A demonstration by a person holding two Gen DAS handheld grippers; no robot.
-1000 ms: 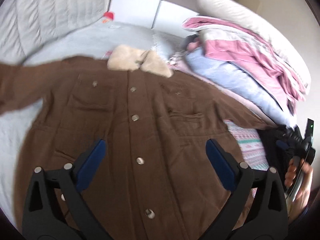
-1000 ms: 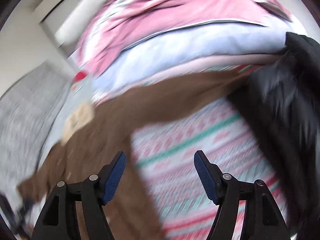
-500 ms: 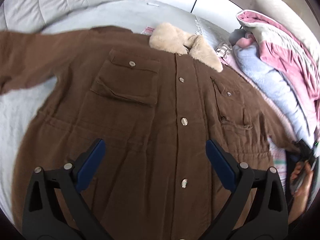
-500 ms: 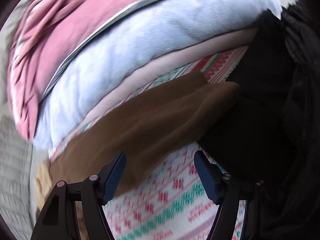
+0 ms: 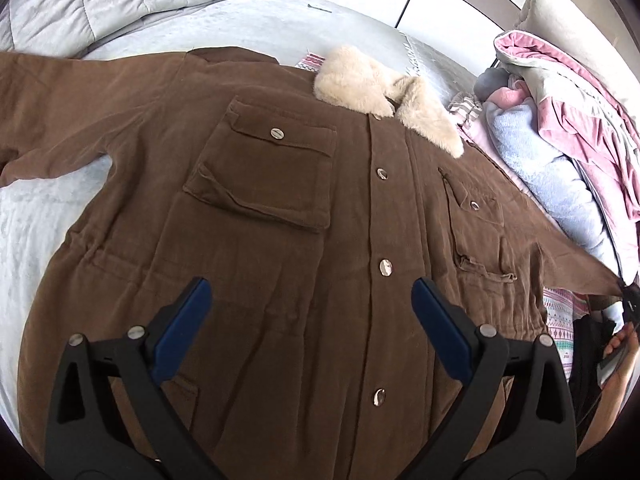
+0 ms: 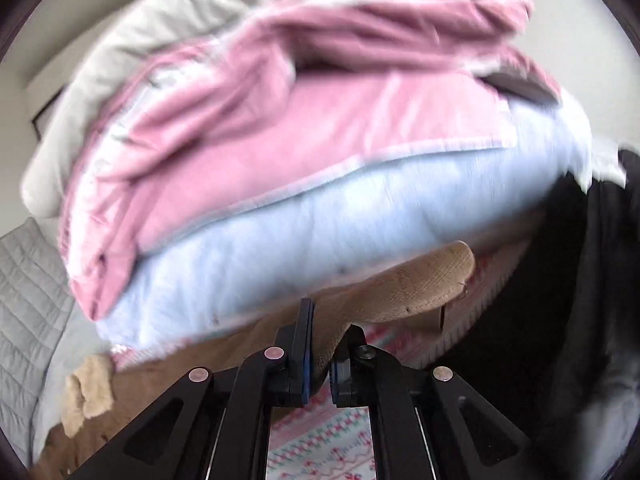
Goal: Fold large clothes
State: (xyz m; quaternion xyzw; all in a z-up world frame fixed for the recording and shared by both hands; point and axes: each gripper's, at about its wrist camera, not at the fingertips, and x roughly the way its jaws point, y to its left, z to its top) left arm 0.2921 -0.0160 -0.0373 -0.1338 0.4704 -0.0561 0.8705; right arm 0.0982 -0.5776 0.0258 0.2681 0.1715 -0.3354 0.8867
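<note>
While the coat (image 5: 288,240) lies spread front-up and buttoned on the bed (image 5: 248,24), the left gripper (image 5: 312,316) hovers over its lower front, jaws wide apart and holding nothing. Beside a stack of bedding (image 6: 320,152), the right gripper (image 6: 318,344) has its jaws clenched on the sleeve (image 6: 416,284).

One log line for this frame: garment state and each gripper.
brown coat: spread flat, front up, buttoned | left gripper: open above coat | right gripper: shut on sleeve cuff | fold: not started
</note>
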